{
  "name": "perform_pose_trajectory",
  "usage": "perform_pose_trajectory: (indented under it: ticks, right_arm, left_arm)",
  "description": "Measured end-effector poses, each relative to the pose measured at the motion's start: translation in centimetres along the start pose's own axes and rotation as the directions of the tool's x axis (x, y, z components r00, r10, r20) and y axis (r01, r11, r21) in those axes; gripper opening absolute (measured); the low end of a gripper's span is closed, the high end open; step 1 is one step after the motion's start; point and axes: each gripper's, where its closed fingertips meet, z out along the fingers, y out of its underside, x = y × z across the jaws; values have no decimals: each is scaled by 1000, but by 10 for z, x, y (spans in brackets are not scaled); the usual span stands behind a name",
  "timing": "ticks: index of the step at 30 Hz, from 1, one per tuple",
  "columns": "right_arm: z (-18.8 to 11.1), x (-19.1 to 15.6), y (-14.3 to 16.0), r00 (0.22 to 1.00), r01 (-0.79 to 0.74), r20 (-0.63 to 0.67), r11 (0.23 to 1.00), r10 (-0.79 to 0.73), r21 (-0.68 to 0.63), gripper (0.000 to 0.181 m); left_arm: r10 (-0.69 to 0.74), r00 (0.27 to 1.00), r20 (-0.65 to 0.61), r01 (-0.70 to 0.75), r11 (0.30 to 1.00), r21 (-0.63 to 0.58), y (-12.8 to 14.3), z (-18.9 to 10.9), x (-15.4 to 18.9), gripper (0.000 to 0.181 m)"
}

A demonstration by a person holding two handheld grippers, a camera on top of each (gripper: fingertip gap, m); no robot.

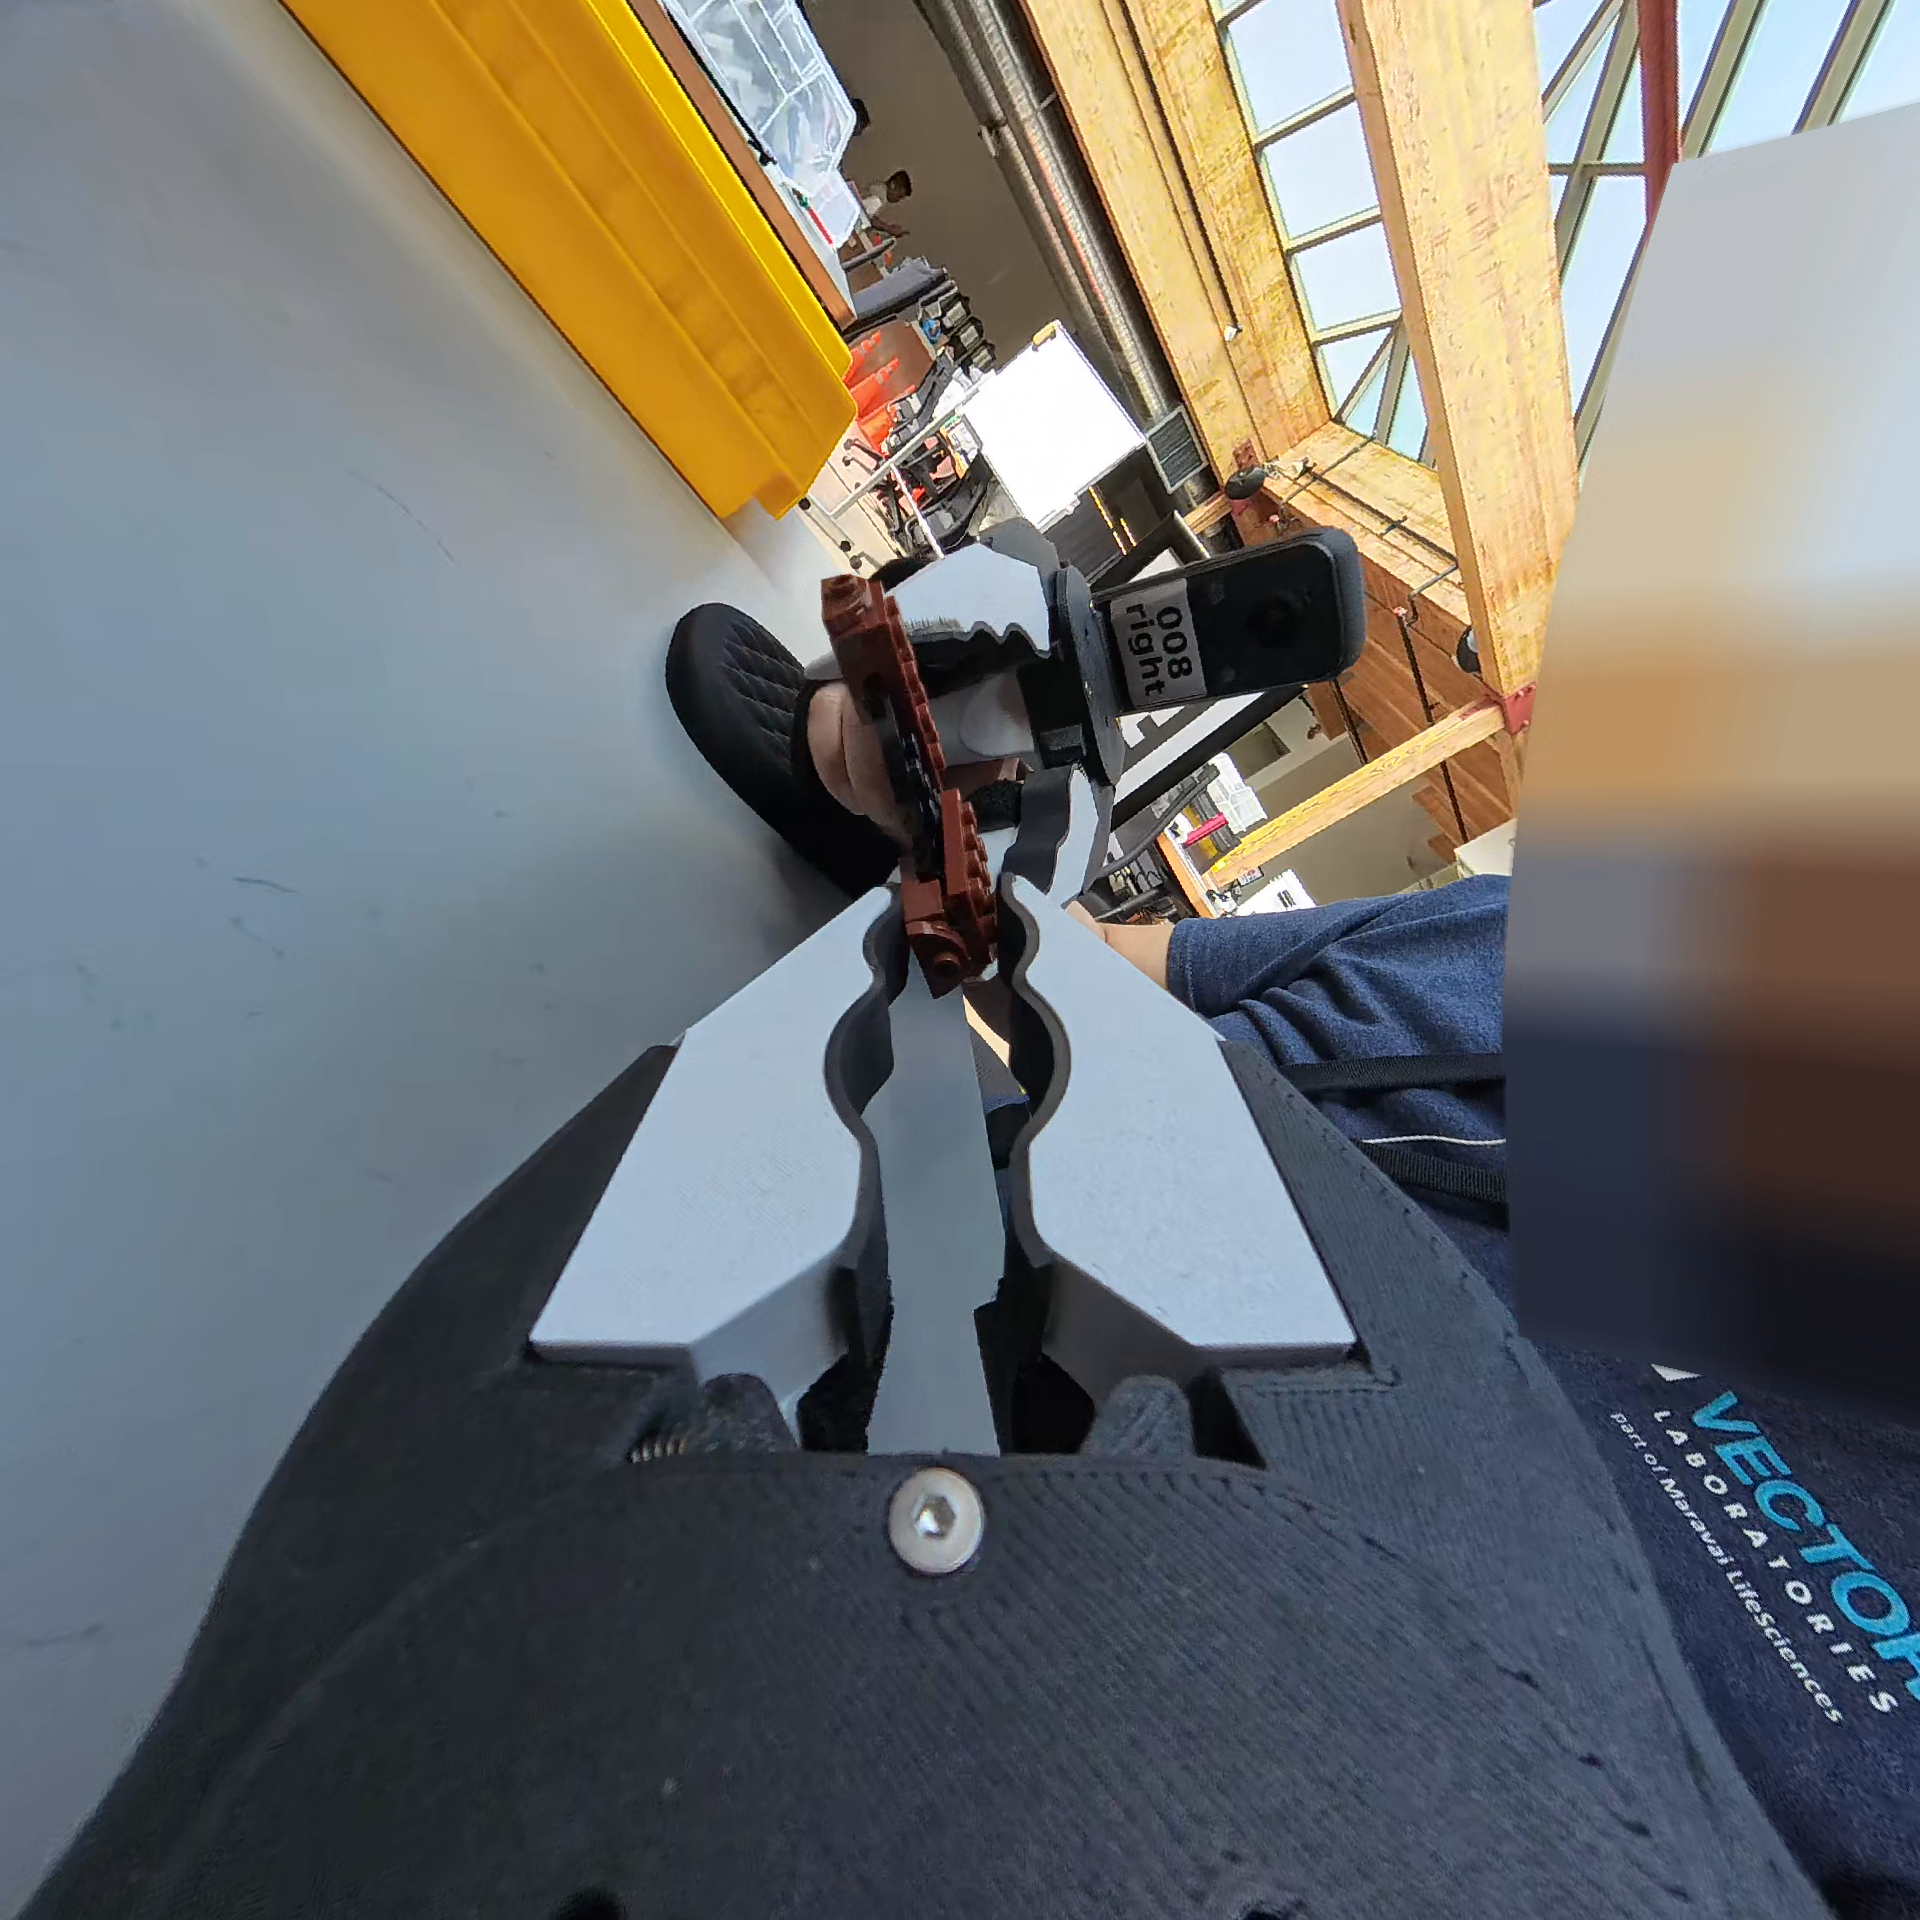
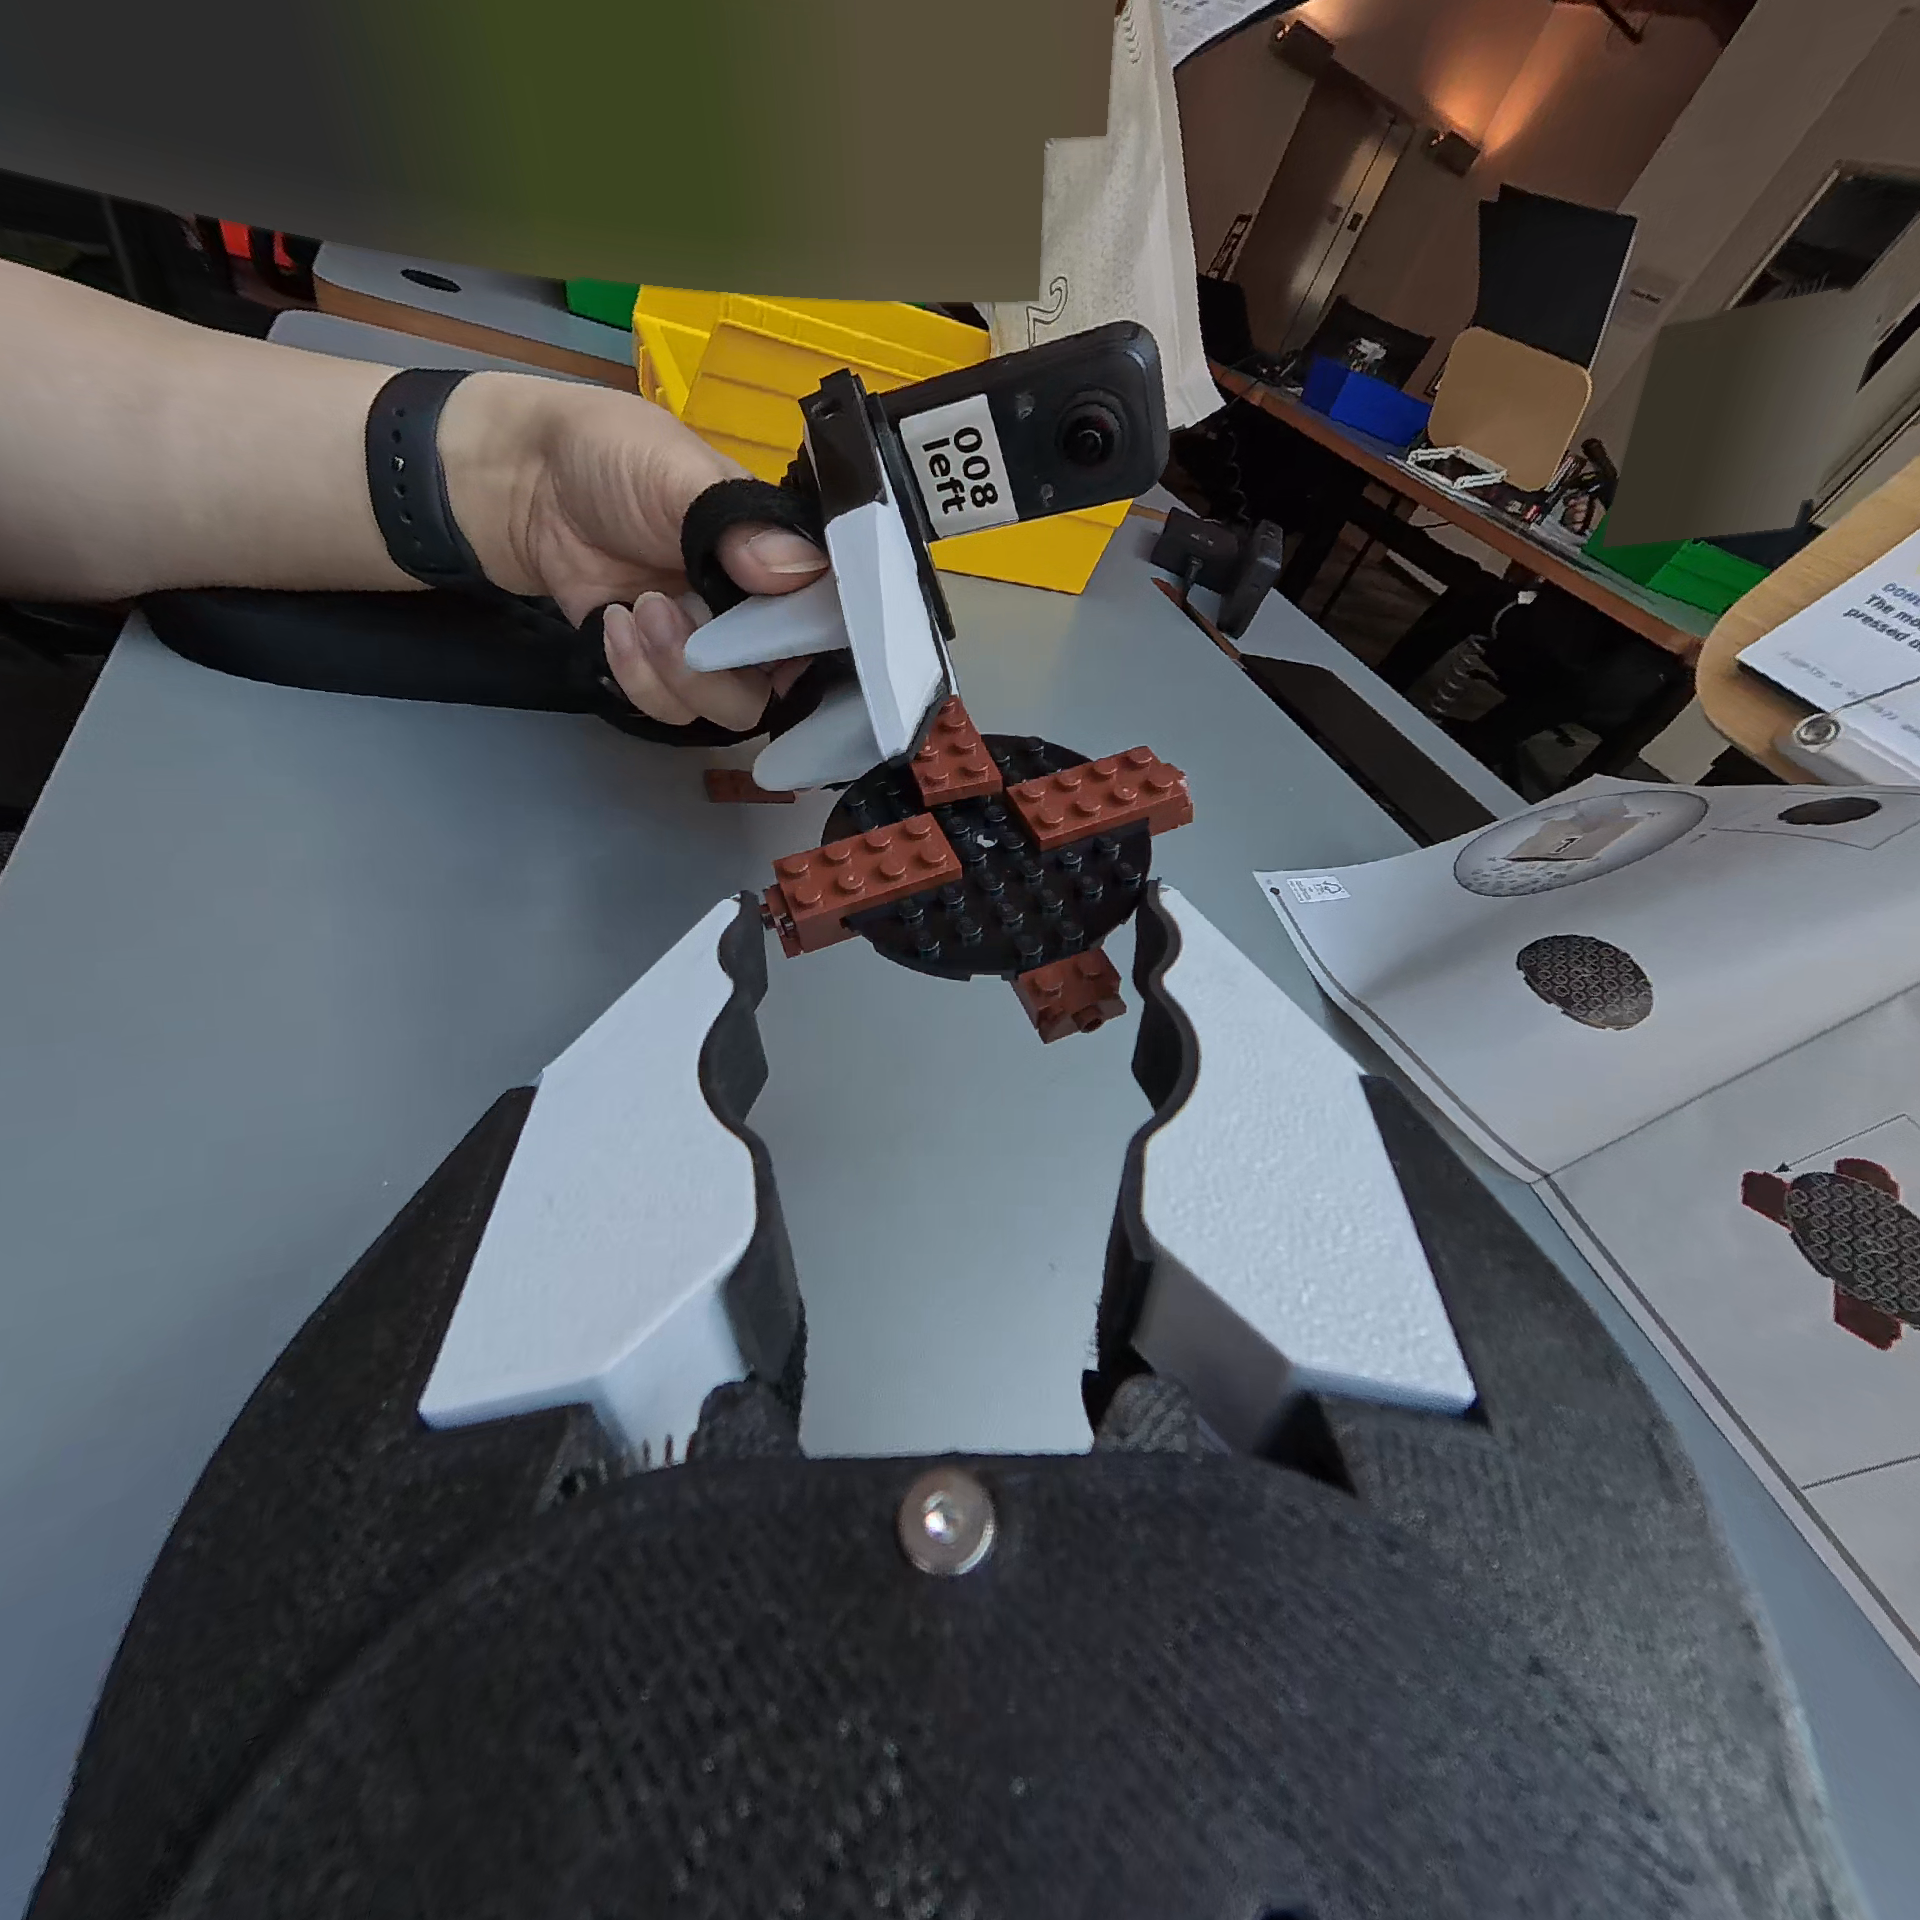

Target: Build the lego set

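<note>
Your lego build (image 2: 987, 852) hangs above the table (image 2: 312, 935) mid-surface, between your two grippers. The manual (image 2: 1558, 1039) lies at the right edge. The bins (image 2: 790, 364) sit along the far edge, behind the build.

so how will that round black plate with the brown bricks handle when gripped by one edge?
The round black plate looks stiff and probably light. The left claw holds it off the table by one brown brick, so that joint could pop apart. The right claw stands open around it.
</note>
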Motion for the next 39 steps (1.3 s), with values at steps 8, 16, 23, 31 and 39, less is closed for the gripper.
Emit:
perform_pose_trajectory:
  ticks: [8, 16, 23, 31, 39]
  right_arm:
    - [-1, 7, -4, 995, 64, -77, 998, -63, -2, 71]
    - [-1, 5, -8, 993, 87, -79, 996, -85, 20, 71]
    - [-6, 2, -14, 995, 96, -35, 994, -94, 56, 71]
    - [-19, 25, -43, 838, -520, 292, 836, 461, 174, 67]
    - [15, 14, -38, 714, -572, 422, 813, 559, -108, 44]
  left_arm:
    - [-6, 1000, 11, 5, 1000, 26, -3, 2, 0, 12]
    - [9, 1000, 14, -10, 998, 56, -7, 2, 0, 12]
    - [169, 985, 39, -168, 986, -10, -2, 3, 10, 12]
    - [345, 932, 113, -342, 939, -41, -4, 1, 17, 11]
    - [579, 759, 298, -566, 813, -138, -10, -6, 8, 11]
